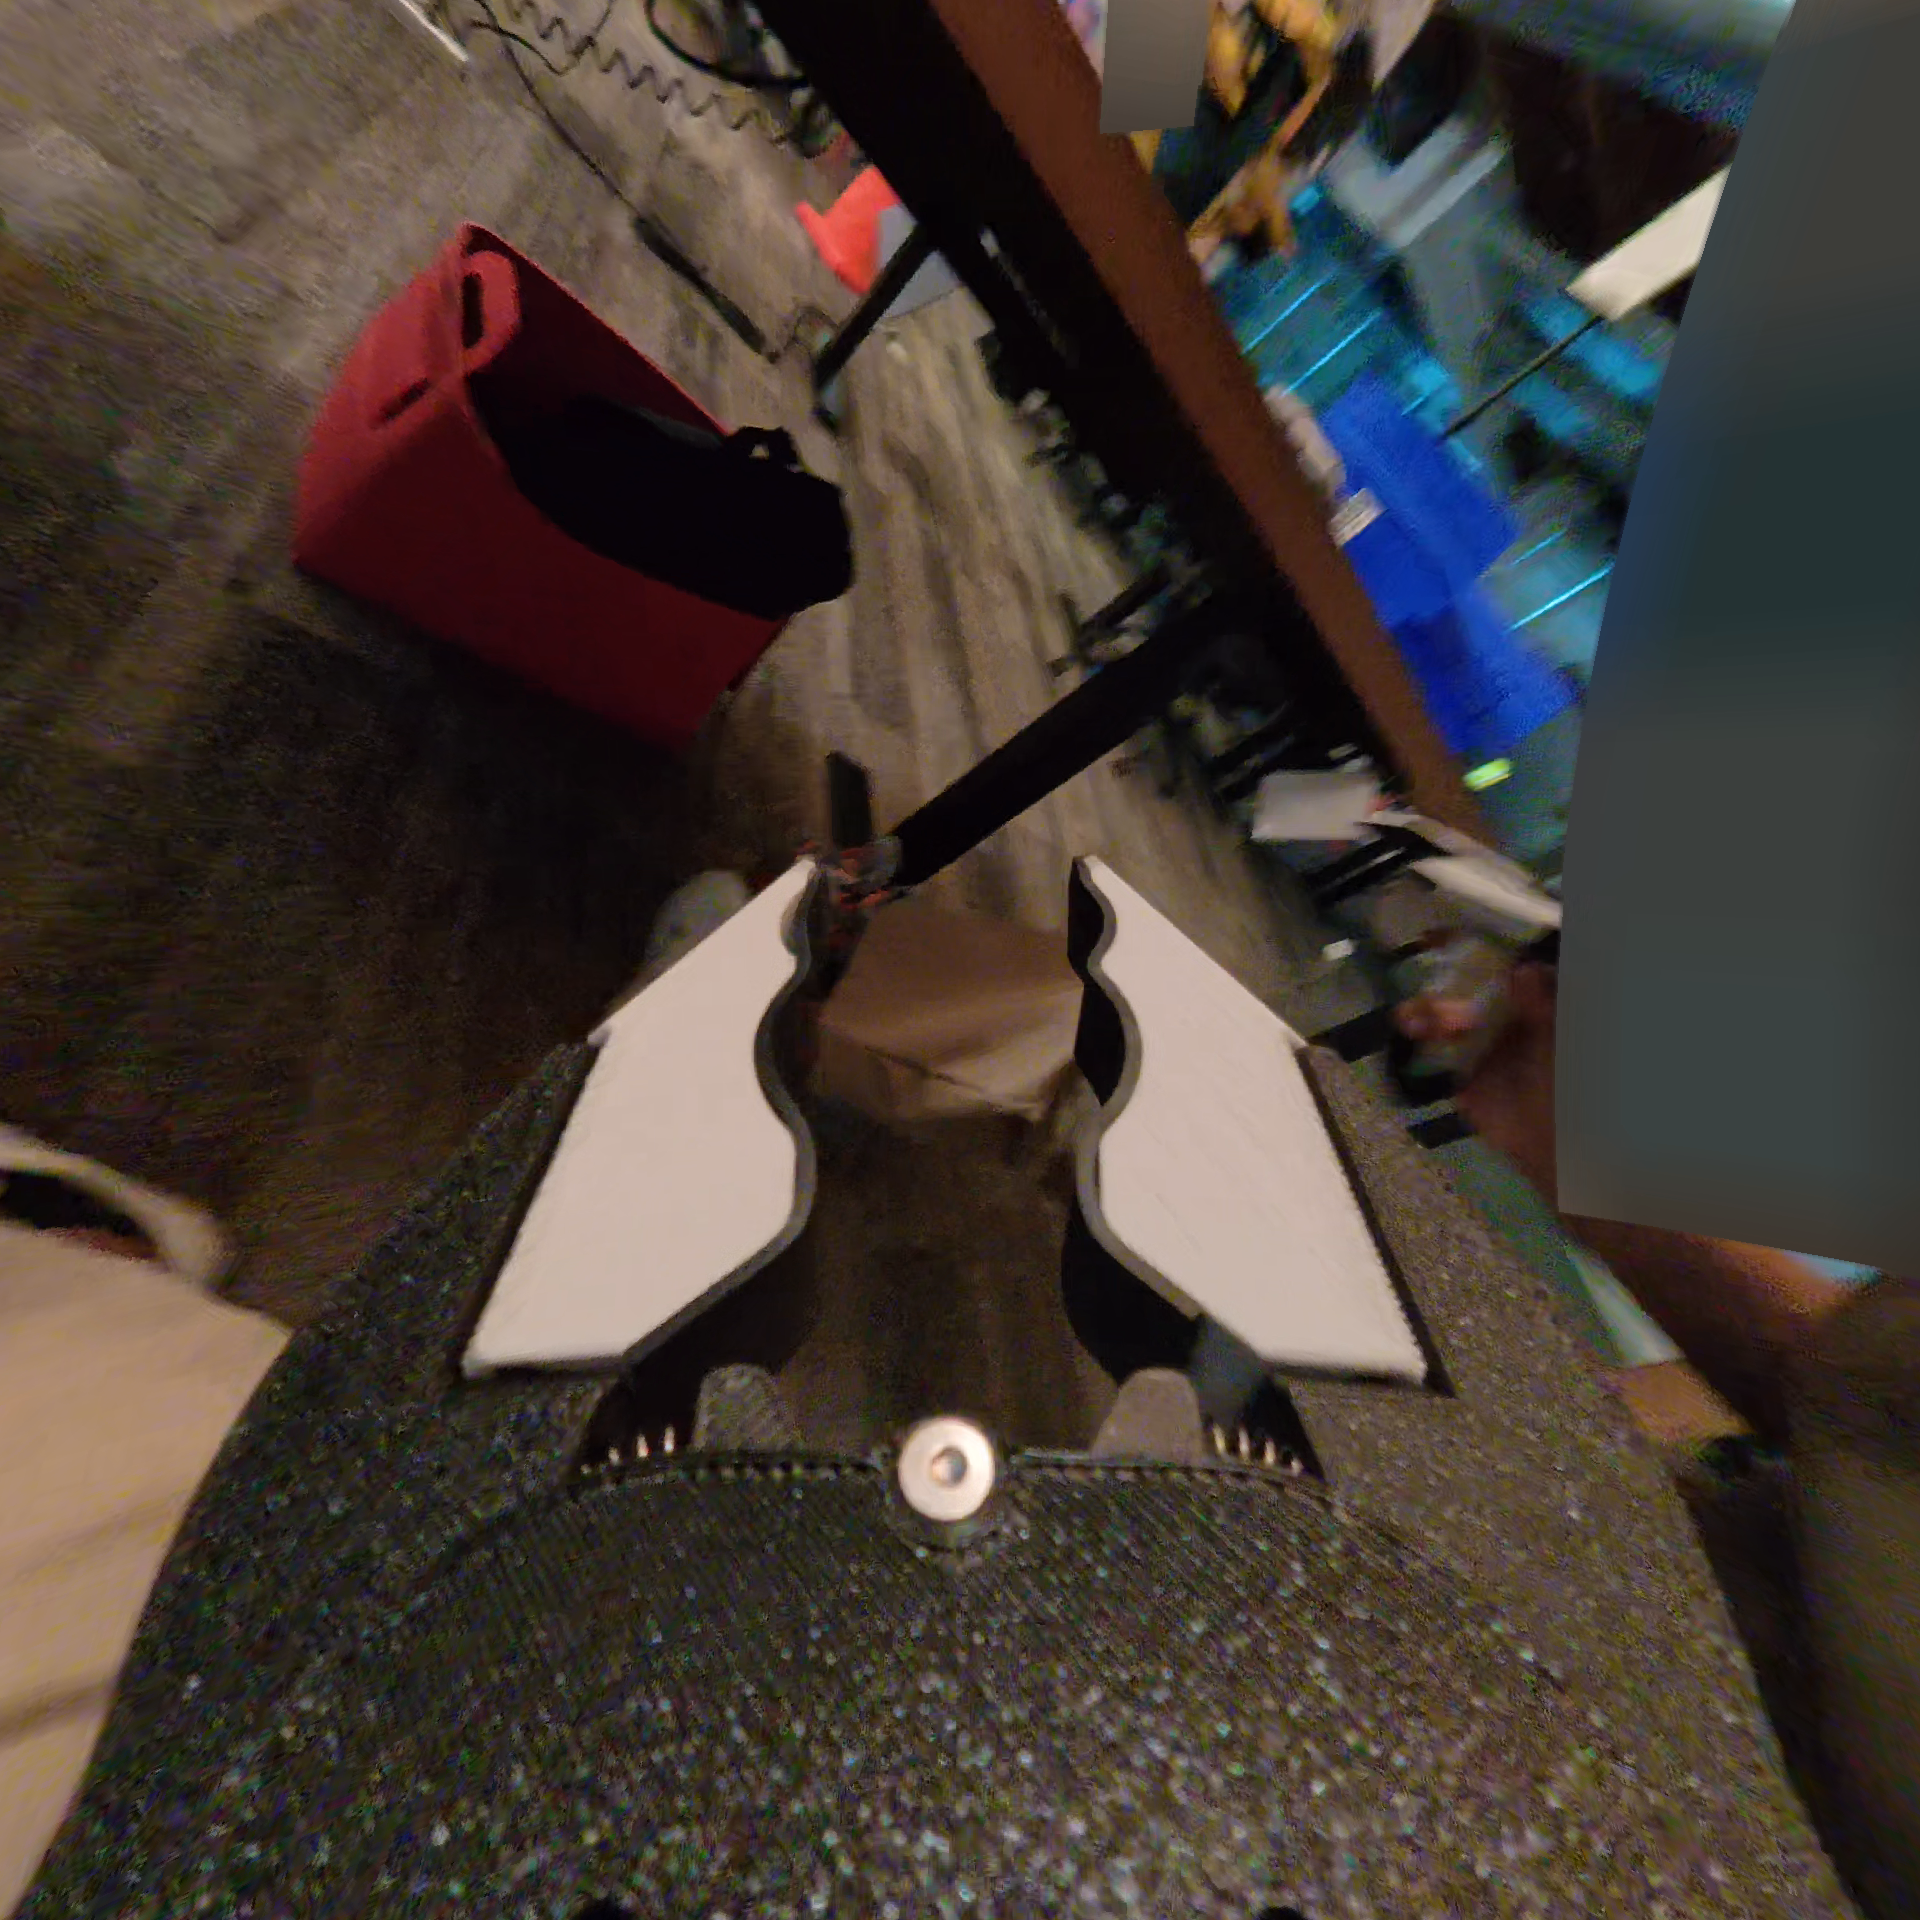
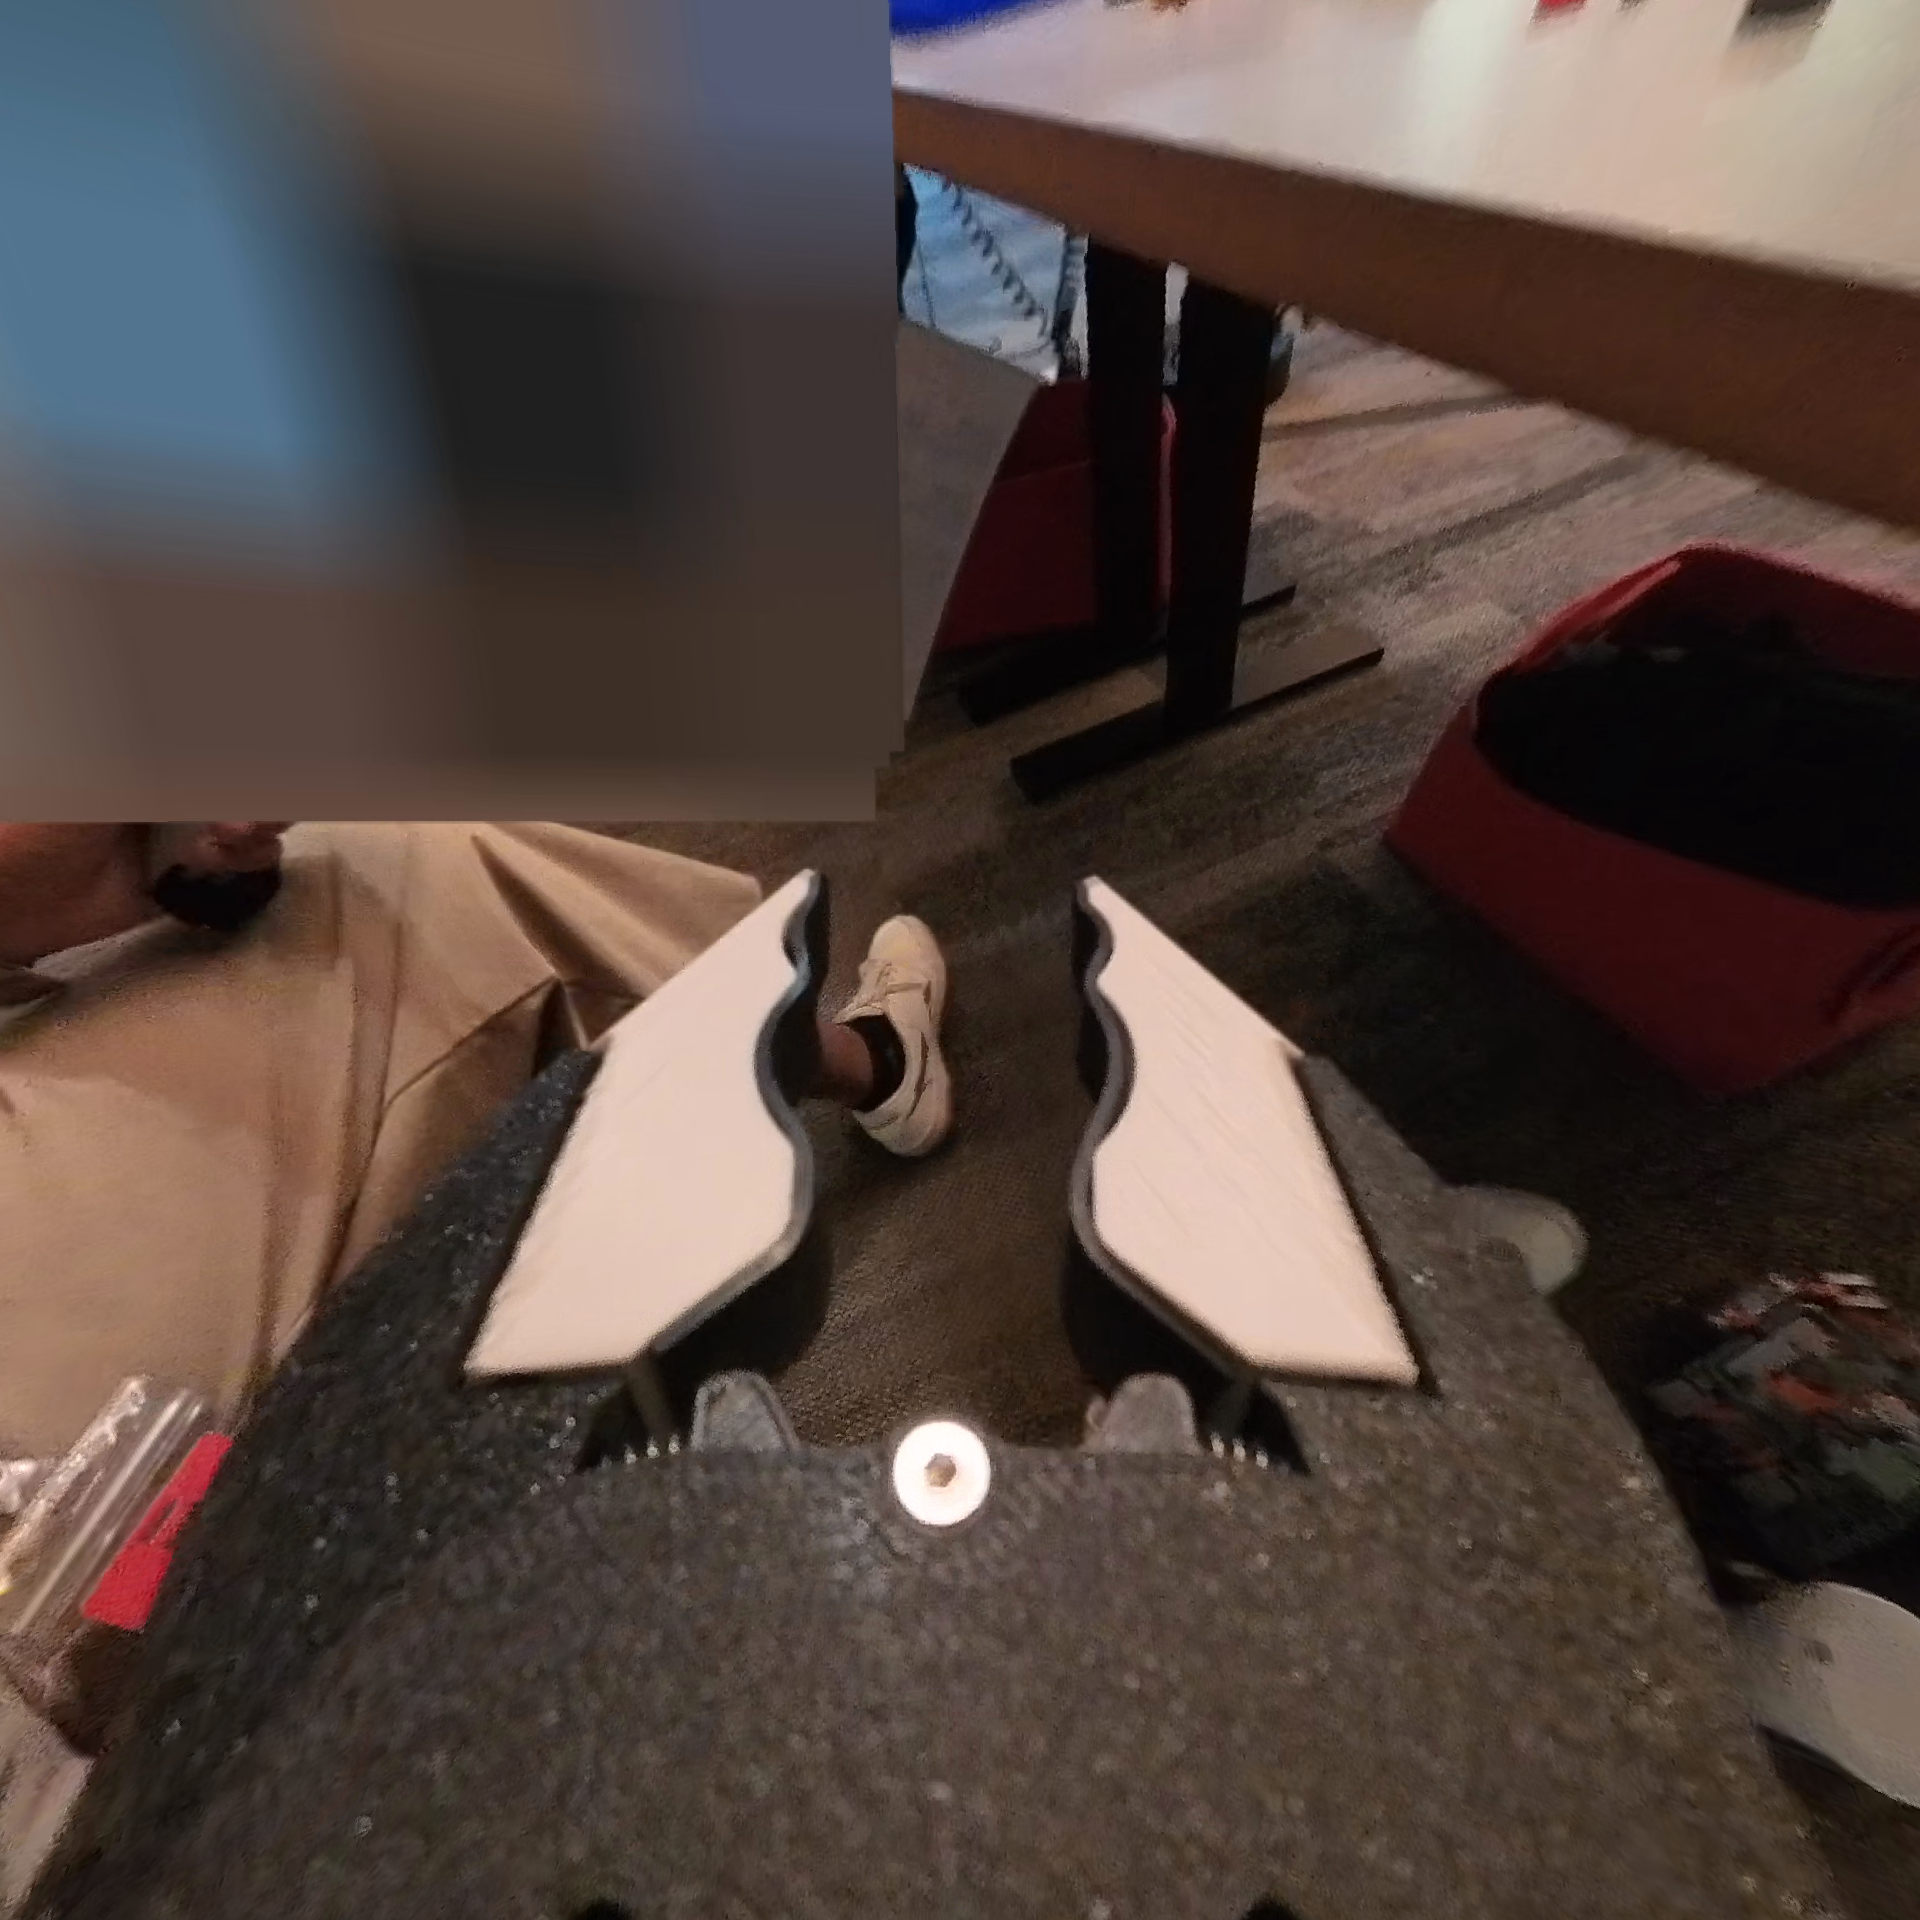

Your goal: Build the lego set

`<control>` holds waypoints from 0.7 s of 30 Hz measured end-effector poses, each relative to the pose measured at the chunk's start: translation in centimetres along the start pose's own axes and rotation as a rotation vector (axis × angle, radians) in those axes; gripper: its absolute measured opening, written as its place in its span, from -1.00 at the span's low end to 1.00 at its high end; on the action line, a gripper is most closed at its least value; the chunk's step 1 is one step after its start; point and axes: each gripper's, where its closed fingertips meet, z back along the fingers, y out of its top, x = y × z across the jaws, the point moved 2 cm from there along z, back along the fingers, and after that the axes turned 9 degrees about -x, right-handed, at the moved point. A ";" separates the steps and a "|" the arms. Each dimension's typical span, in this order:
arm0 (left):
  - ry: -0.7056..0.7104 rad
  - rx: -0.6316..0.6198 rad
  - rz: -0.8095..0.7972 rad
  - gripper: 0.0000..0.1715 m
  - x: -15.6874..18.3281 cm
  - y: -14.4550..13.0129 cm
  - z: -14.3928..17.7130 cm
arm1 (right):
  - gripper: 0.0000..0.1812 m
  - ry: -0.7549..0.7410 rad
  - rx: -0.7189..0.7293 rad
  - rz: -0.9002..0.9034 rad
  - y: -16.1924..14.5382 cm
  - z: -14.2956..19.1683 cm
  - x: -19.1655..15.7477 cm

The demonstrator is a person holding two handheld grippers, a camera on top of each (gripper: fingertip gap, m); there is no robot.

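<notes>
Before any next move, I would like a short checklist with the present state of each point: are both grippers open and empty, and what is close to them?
1. Left gripper open: ok, fingers apart.
2. Left gripper empty: ok, only beige trousers and carpet show between the fingers.
3. Right gripper open: ok, fingers apart.
4. Right gripper empty: ok, the white shoe lies beyond it on the floor.
5. Free space near the right gripper: cannot tell, red bin and table edge are in view to its right.
6. Sharp view: not ok, the left wrist view is blurred.
</notes>
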 end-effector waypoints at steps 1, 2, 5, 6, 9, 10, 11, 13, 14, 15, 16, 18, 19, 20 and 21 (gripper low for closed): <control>-0.058 0.025 0.059 -0.50 -0.5 0.5 0.0 | -0.49 0.023 -0.016 -0.019 -0.2 -1.5 0.1; -0.096 0.058 0.107 -0.50 -1.2 1.0 0.2 | -0.49 0.049 -0.032 -0.035 -0.4 -3.0 0.1; -0.098 0.119 0.167 -0.58 -3.5 2.6 0.9 | -0.49 0.107 -0.088 -0.029 -0.5 -7.8 0.3; -0.081 0.119 0.156 -0.58 -4.2 3.1 0.9 | -0.49 0.113 -0.100 -0.006 -0.3 -9.3 0.5; -0.041 0.094 0.102 -0.59 -5.8 4.1 0.4 | -0.48 0.120 -0.130 0.101 0.2 -13.9 1.3; -0.028 0.088 0.090 -0.58 -6.4 4.4 -0.1 | -0.47 0.129 -0.141 0.138 0.3 -15.5 1.5; -0.017 0.084 0.091 -0.58 -7.1 4.7 -0.6 | -0.47 0.138 -0.150 0.173 0.3 -17.0 1.7; 0.001 0.086 0.111 -0.59 -8.2 6.0 -2.0 | -0.47 0.160 -0.166 0.231 0.0 -19.9 2.1; 0.006 0.097 0.119 -0.60 -8.7 6.8 -2.9 | -0.48 0.162 -0.173 0.265 -0.2 -21.2 2.5; -0.003 0.099 0.129 -0.60 -9.1 7.6 -4.1 | -0.50 0.139 -0.182 0.306 -0.5 -22.5 3.3; -0.025 0.089 0.131 -0.61 -9.3 8.3 -5.3 | -0.53 0.094 -0.192 0.334 -0.5 -23.6 4.3; -0.058 0.020 0.102 -0.65 -9.7 9.0 -7.7 | -0.59 0.041 -0.200 0.307 0.8 -24.9 5.9; -0.047 -0.028 0.070 -0.69 -10.0 8.8 -8.6 | -0.58 0.045 -0.179 0.283 1.8 -25.1 6.3; -0.019 -0.070 0.037 -0.70 -10.5 8.4 -9.2 | -0.59 0.045 -0.151 0.263 2.7 -25.1 6.7; 0.016 -0.103 0.014 -0.72 -11.2 8.0 -9.5 | -0.59 0.042 -0.128 0.249 3.5 -25.0 7.2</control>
